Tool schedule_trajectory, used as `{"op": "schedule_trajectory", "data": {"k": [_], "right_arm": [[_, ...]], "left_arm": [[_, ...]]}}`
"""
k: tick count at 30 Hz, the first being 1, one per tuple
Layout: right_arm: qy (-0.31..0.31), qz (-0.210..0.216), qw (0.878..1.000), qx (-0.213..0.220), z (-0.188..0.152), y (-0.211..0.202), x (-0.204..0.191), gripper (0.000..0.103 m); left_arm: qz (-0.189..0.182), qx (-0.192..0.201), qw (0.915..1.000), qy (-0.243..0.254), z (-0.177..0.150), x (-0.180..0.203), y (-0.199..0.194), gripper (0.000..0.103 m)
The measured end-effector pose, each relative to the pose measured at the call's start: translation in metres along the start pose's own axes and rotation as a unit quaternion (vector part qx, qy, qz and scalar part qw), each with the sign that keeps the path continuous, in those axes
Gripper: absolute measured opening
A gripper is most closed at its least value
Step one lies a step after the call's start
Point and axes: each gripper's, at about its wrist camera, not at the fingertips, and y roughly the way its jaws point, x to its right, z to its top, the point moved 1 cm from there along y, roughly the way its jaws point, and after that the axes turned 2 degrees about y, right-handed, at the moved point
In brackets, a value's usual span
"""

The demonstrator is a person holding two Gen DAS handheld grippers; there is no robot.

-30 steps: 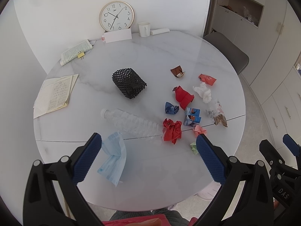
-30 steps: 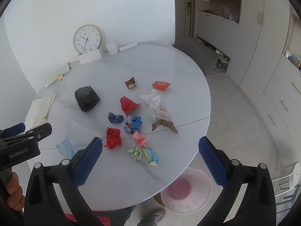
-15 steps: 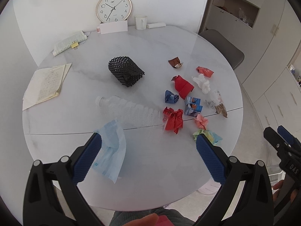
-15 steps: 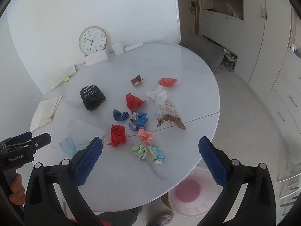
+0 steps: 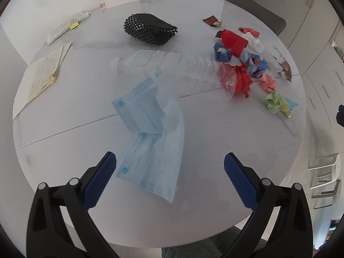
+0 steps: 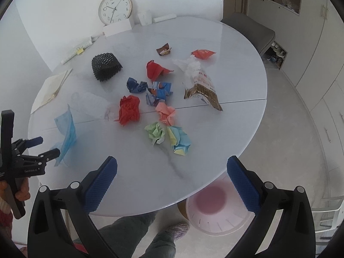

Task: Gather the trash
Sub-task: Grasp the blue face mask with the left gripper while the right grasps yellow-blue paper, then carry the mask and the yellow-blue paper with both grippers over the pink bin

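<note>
A round white marble-look table fills both views, its near rim curving just ahead of the grippers and a thin seam crossing it from side to side. Below the near rim, on the floor, stands a pale pink waste bin, partly tucked under the table's edge. The left gripper hangs with its jaws spread wide and nothing between them; the crumpled blue face mask lies just ahead of it, its near corner between the blue pads but touching neither. The right gripper is likewise spread and holds nothing, above a bare stretch of tabletop near the rim. Just beyond that stretch lie a green paper wad and a blue-and-yellow wad, then a pink wad on the seam and a red paper ball. A clear crushed plastic bottle lies behind the mask. Further back sit a black mesh sleeve, a snack bag and smaller wrappers, with a wall clock leaning at the far edge.
</note>
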Motion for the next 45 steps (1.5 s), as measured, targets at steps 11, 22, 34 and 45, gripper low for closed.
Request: {"op": "schedule_trajectory", "data": {"k": [11,22,34,45], "right_arm": [[0.036,-0.014,0.999,-0.026,0.005,0.027,0.004,0.101],[0.009,-0.008,0.996,-0.087,0.013,0.123,0.013,0.067],[0.031,-0.002,0.997,-0.075,0.005,0.109,0.037,0.036],[0.132,-0.042,0.99,-0.023,-0.049,-0.017,0.154,0.036]], "left_arm": [[-0.005,-0.081,0.9965,0.017,0.009,-0.018,0.067,0.014],[-0.094,-0.028,0.988,0.119,0.029,0.004,0.006,0.005],[-0.175,0.01,0.9553,0.238,0.047,0.089,-0.05,0.005],[-0.278,-0.034,0.8937,0.351,0.018,0.296,-0.046,0.005]]}}
